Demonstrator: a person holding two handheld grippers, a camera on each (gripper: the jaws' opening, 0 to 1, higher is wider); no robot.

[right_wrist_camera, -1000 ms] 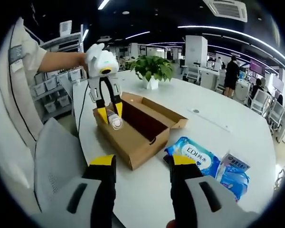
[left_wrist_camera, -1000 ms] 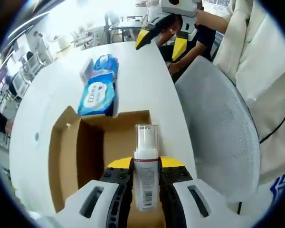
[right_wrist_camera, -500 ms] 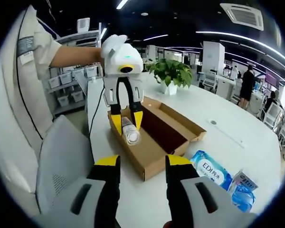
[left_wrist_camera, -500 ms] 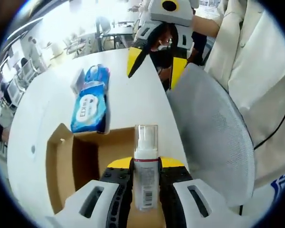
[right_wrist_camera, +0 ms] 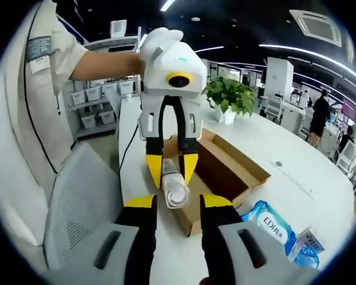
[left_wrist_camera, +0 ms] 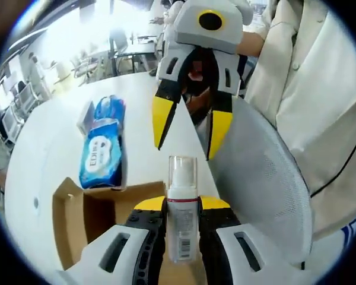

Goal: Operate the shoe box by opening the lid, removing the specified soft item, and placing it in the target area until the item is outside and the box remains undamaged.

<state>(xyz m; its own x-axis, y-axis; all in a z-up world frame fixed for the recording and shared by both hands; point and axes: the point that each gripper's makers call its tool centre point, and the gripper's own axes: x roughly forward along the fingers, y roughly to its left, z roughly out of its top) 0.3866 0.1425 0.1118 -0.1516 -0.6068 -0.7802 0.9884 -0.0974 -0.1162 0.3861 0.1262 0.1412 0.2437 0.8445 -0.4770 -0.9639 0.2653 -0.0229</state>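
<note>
Left gripper view: the left gripper [left_wrist_camera: 182, 222] pinches a slim pump bottle [left_wrist_camera: 182, 215] between its yellow-tipped jaws, a clear cap on top and a printed label too small to read. Below the bottle lies the open brown cardboard shoe box [left_wrist_camera: 83, 225] on the white surface [left_wrist_camera: 47, 142]. Beyond the box rests a soft blue wipes pack [left_wrist_camera: 101, 151] marked "EDI". Above the bottle hangs the right gripper [left_wrist_camera: 187, 133], its jaws spread and holding nothing. Right gripper view: the right gripper [right_wrist_camera: 175, 208] points at the bottle [right_wrist_camera: 175, 185], held over the box's [right_wrist_camera: 237, 172] near end. Right of the box lies the wipes pack [right_wrist_camera: 273, 228]; behind it stands a leafy potted plant [right_wrist_camera: 228, 98]. A grey mesh chair [right_wrist_camera: 83, 208] stands left of the box.
</note>
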